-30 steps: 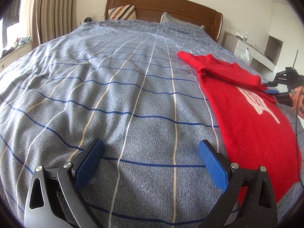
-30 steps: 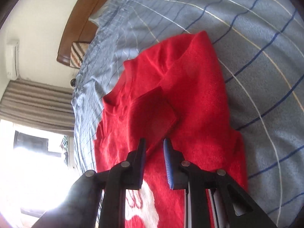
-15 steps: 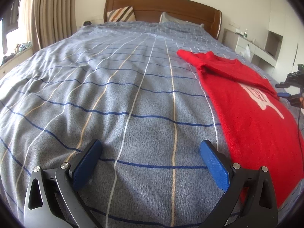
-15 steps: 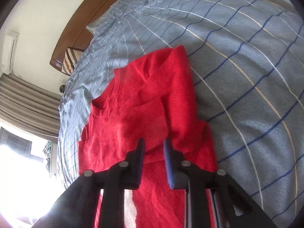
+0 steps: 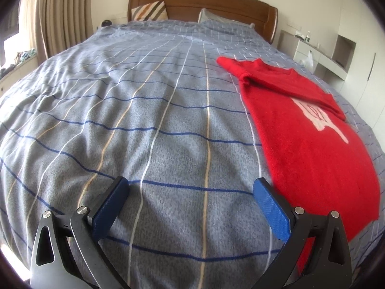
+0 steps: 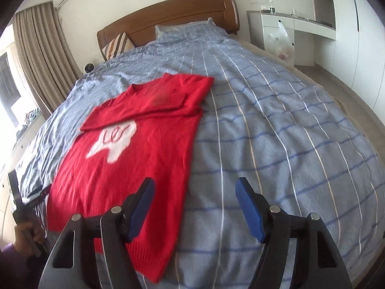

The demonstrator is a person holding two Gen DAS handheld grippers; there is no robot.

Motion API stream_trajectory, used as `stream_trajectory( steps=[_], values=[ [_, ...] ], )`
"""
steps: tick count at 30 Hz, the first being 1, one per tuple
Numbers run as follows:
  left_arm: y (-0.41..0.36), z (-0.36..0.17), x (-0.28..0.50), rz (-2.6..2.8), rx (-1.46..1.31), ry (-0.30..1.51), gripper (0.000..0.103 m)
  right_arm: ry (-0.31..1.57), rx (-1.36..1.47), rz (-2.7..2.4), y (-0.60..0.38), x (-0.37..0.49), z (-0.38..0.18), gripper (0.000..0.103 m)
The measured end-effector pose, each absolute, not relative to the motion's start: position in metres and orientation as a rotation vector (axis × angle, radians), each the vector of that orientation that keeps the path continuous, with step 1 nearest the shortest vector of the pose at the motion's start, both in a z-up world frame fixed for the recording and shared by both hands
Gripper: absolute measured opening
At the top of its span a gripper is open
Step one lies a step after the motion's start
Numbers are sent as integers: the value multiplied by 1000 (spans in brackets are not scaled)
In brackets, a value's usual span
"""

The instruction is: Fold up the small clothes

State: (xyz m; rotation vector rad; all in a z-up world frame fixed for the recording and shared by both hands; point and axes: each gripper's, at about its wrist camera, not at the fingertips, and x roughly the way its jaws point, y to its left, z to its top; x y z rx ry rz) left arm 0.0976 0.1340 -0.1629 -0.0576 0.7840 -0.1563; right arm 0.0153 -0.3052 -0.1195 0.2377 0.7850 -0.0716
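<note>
A small red sweater with a white print lies flat on the bed, its sleeves folded across the chest; it also shows in the right wrist view. My left gripper is open and empty, low over the bedspread, left of the sweater's hem. My right gripper is open and empty, hovering above the sweater's lower right edge.
The bed has a grey-blue checked cover, a wooden headboard and pillows at the far end. Curtains hang on the left. White cabinets and a plastic bag stand to the right.
My right gripper has let go of the folded sleeve, opened, and swung back to the foot of the sweater. The left gripper drifted slightly; it stays open.
</note>
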Motion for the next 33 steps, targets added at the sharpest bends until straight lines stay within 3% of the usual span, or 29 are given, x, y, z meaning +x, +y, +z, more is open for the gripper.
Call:
stream_trajectory(
  steps=[9,15,22,28,29,33],
  values=[
    [132,-148,66,-242,-127,827,102,786,280,-109,-304,-60,-143,69],
    [128,-149,57,-276,-150,907,102,759,266,-78,-302,-64,-130,69],
    [108,-158,43,-354,-126,955,102,941,356,85,-303,-64,-151,69],
    [103,-158,43,-410,-170,972,101,950,402,199,-285,-44,-160,69],
    [103,-158,43,-422,-191,978,99,961,429,205,-285,-36,-165,69],
    [98,-156,43,-447,-218,1016,76,1007,516,237,-284,-17,-183,54]
  ],
)
